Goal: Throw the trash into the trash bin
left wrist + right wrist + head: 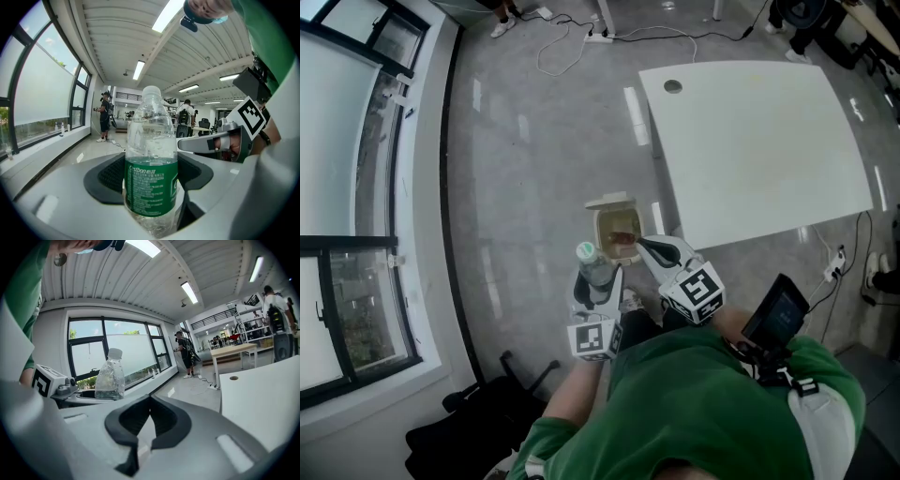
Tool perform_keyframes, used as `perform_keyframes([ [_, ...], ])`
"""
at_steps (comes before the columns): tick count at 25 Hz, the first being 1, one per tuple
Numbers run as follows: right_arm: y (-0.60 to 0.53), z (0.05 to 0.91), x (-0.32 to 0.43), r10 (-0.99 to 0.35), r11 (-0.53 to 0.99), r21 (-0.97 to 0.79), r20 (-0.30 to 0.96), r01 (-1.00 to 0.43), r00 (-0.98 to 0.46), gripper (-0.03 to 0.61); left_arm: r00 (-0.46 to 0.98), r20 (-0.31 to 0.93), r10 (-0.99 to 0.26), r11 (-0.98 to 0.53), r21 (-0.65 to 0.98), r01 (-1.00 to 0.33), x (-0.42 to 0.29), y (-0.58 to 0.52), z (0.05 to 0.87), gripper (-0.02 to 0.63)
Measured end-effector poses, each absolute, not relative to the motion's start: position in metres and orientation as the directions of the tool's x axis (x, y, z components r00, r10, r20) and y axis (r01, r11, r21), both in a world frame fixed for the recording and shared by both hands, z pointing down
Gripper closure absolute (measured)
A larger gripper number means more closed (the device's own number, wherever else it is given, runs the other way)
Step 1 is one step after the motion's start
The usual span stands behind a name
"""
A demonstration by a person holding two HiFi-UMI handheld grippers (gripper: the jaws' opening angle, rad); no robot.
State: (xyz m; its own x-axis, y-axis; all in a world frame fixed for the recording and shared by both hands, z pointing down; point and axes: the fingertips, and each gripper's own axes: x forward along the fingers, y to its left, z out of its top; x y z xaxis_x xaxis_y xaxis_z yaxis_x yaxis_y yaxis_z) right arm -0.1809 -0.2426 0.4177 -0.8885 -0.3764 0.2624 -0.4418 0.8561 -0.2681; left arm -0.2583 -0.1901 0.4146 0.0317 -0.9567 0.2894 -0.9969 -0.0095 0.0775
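A: Green-labelled plastic bottle (151, 154)?
B: Upright in the left tongs (600, 279), spread wide, clamping its sides.
A: Right tongs (149, 420)?
B: Nearly together, pinching the rim of the brown takeaway box (614, 228), above the floor (534, 141).

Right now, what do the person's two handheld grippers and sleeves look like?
Both the left gripper and right gripper: smooth light-grey shells, curved black pads, each carrying a white cube with black square markers. The person wears a green top.
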Motion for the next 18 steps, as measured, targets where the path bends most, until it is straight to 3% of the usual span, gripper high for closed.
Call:
perform_keyframes([
  [7,-0.255,0.445,-0.192,-0.384,0.836,-0.276,0.324,-0.474,-0.865,0.575,0.043,0.338,-0.94,-0.01,0.099,-0.995,-0.274,-0.211,0.438,0.287],
  [18,-0.269,0.496,-0.222,-0.386,0.818,-0.26,0.413,-0.513,-0.825,0.575,0.148,0.345,-0.927,-0.138,0.054,-0.989,-0.288,-0.229,0.492,0.287],
])
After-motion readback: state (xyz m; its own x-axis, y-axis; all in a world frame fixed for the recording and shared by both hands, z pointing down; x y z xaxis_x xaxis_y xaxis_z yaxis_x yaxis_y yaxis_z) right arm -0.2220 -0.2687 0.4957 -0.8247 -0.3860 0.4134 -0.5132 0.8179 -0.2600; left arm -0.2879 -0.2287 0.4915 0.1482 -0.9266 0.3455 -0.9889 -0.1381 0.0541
